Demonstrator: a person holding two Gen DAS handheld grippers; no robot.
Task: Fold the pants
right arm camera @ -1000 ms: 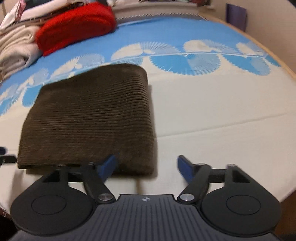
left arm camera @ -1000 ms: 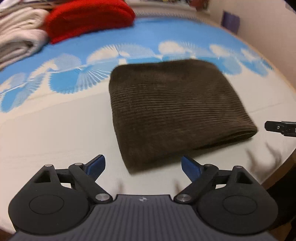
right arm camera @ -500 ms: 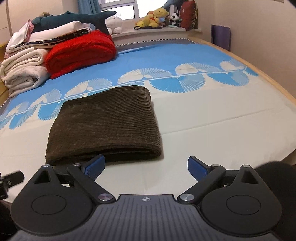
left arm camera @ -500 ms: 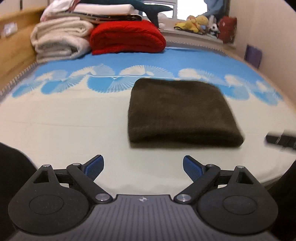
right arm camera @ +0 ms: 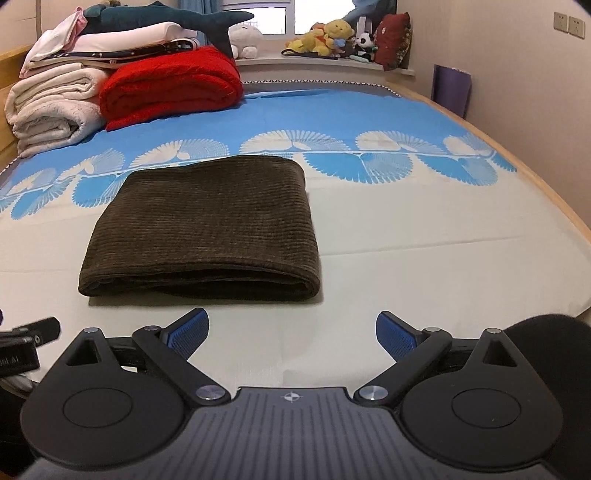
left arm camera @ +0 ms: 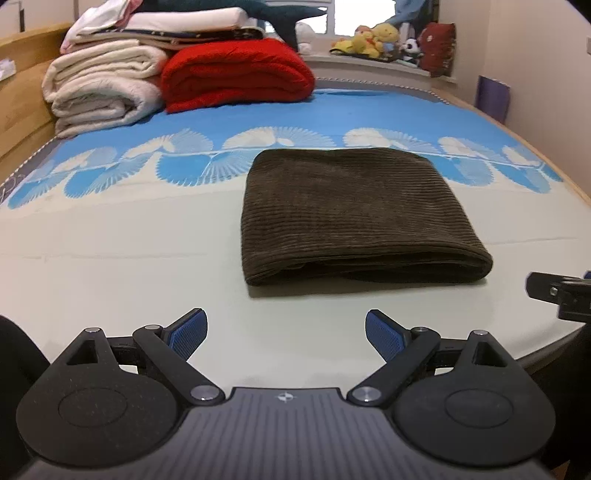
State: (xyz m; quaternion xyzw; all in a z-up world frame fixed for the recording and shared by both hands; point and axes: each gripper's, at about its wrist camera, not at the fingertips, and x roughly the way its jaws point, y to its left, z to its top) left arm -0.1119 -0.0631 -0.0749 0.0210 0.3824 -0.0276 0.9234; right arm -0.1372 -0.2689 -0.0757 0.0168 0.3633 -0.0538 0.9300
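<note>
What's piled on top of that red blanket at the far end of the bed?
Folded white bedding and a dark patterned layer overlap the red blanket, with a dark blue plush shark on top. How far they rest on it is hidden.

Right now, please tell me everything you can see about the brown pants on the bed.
The brown pants are dark brown with fine ribs, like corduroy. They are folded into a compact, thick rectangle of several layers; the stacked layers show along the near edge, and one near corner is rounded. They lie flat on the bed sheet, mostly on its pale part, with the far edge reaching the blue fan pattern. Nothing touches them except the sheet. No waistband, pocket or leg opening is visible.
</note>
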